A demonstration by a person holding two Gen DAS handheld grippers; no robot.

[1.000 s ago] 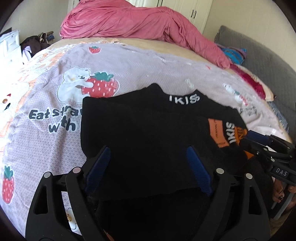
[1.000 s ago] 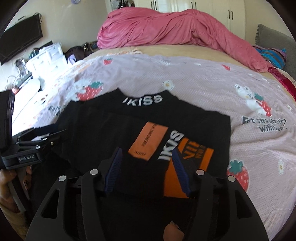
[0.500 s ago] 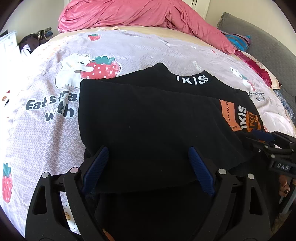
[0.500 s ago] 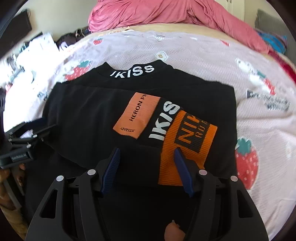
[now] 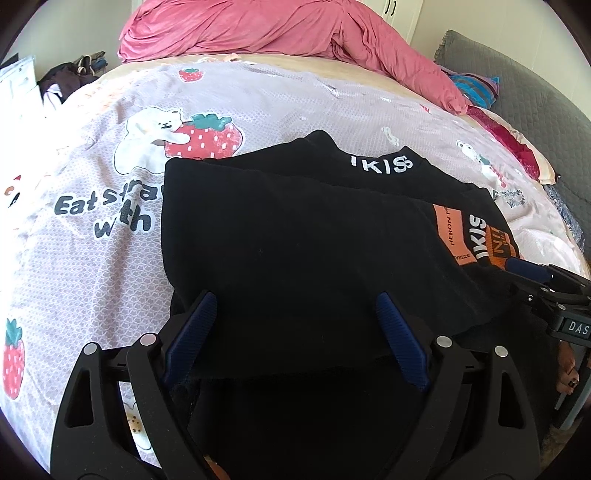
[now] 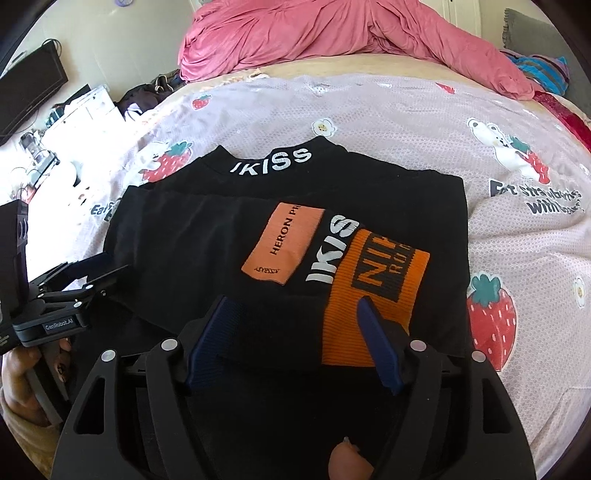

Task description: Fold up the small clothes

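Looking along the left wrist view first: left gripper (image 5: 295, 332) has its blue pads (image 5: 192, 332) spread wide, with the near folded edge of the black garment (image 5: 295, 240) lying across the gap between them; cloth sits over the fingers' inner area, not pinched by them. Garment is laid flat on the strawberry-print bedsheet (image 5: 92, 266), collar with white "IKISS" lettering (image 5: 382, 164) at the far side, one layer folded over the body, orange patch (image 5: 448, 234) at its right. Right gripper (image 5: 543, 280) shows at the frame's right edge, tips at the garment's right border; from here I cannot tell its spread. Pink duvet (image 5: 295, 33) is bunched at the far end of the bed. Right wrist view: right gripper (image 6: 295, 332) has its blue pads (image 6: 376, 347) apart, moderately wide, straddling the garment's near hem by the orange ribbed cuff (image 6: 369, 295); fabric lies between the pads, no visible squeeze. Orange patch (image 6: 286, 243) and collar lettering (image 6: 271, 162) sit beyond. Left gripper (image 6: 96, 267) appears at the left, fingers parted, tips touching the garment's left edge, a hand (image 6: 22, 369) on its grip.
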